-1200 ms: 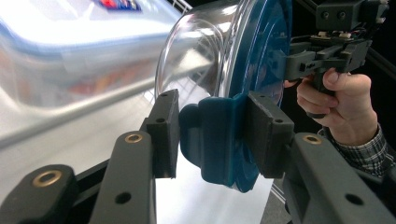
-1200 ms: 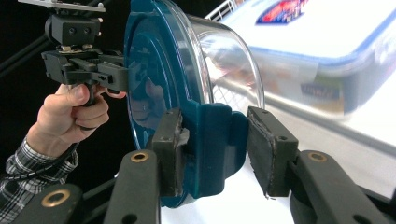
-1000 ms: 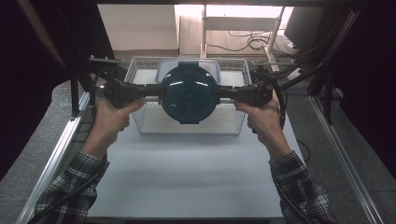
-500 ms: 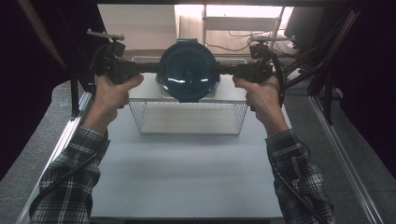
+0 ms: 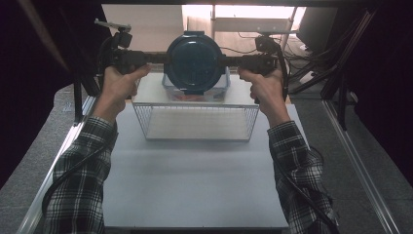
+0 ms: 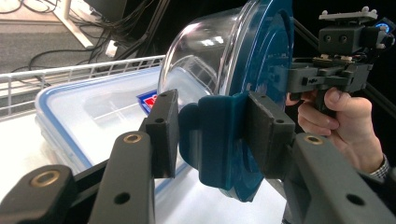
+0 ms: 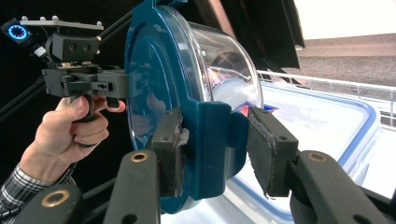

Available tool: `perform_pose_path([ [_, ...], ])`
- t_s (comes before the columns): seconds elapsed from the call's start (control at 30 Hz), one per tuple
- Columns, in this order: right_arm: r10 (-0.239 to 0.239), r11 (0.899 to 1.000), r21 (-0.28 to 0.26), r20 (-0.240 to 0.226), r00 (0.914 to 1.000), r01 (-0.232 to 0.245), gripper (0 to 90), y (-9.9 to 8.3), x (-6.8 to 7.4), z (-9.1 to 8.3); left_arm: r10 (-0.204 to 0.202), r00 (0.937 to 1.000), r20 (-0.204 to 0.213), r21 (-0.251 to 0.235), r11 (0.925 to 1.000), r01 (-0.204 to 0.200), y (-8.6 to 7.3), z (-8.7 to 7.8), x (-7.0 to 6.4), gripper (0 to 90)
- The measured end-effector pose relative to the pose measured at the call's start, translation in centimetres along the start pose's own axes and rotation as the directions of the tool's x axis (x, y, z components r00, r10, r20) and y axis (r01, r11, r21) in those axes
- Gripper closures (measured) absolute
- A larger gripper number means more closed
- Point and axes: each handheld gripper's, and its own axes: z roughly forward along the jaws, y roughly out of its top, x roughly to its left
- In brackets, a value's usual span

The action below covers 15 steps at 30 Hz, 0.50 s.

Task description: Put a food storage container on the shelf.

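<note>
In the high view the round bowl with a blue lid (image 5: 196, 62) hangs in the air between the left gripper (image 5: 155, 58) and the right gripper (image 5: 233, 60), above the far edge of the wire basket (image 5: 196, 122). Judging by that, the lift is done and setting it down remains; where it should go is unclear. In the left gripper view the jaws pinch a blue lid tab (image 6: 212, 135), with a flat storage box (image 6: 88, 116) beyond and below them. In the right gripper view the jaws clamp the opposite tab (image 7: 212, 144). The bowl's contents are hard to make out through glare.
</note>
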Motion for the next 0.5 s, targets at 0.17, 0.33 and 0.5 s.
perform_pose_path([
  [0.17,0.020,1.000,-0.011,0.000,0.9998,-0.020,57.2,0.3,-0.7,0.5,-0.020,0.9998,0.006,-0.006,0.9998,0.020,0.2,0.4,0.6,57.4],
  [0.33,0.009,1.000,-0.002,0.027,0.9996,-0.009,54.4,0.7,-0.8,0.8,-0.015,0.9998,-0.016,-0.015,0.9998,0.015,0.4,0.8,0.9,55.7],
  [0.5,0.030,0.999,-0.016,0.054,0.9981,-0.029,53.3,0.8,-1.0,1.2,-0.060,0.9982,-0.005,-0.028,0.9978,0.060,0.5,1.1,1.6,55.1],
])
